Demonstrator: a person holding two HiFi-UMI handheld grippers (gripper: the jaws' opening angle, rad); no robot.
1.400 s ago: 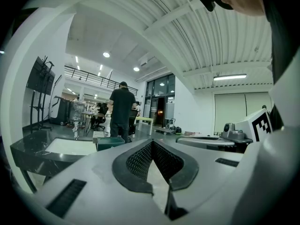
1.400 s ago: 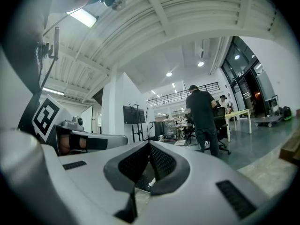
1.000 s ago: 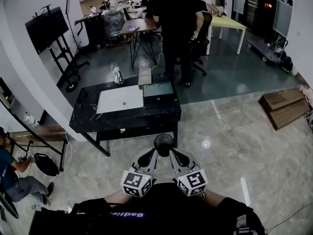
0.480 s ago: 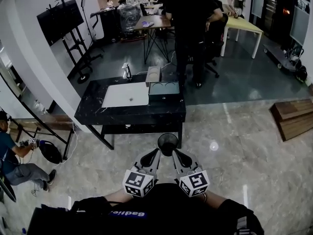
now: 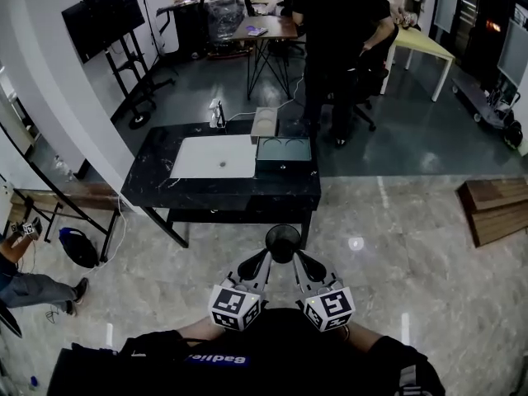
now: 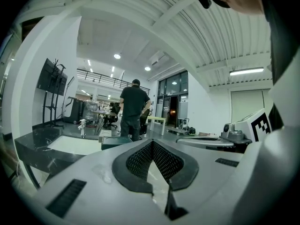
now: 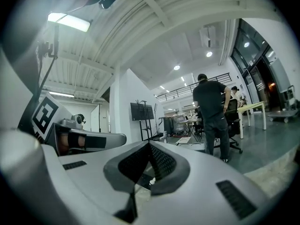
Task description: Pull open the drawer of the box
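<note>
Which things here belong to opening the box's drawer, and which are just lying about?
For the job: box; left gripper; right gripper, both with jaws together and empty.

Lying about: white board, beige container and small bottle, all on the black table; wooden planks.

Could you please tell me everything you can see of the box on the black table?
The box is low, rectangular and dark, with a paler rim round a recessed top showing two round shapes. It sits flat on the black table, near its right end, close beside a white board. Its front looks flush, the drawer shut. Nothing grips it.
</note>
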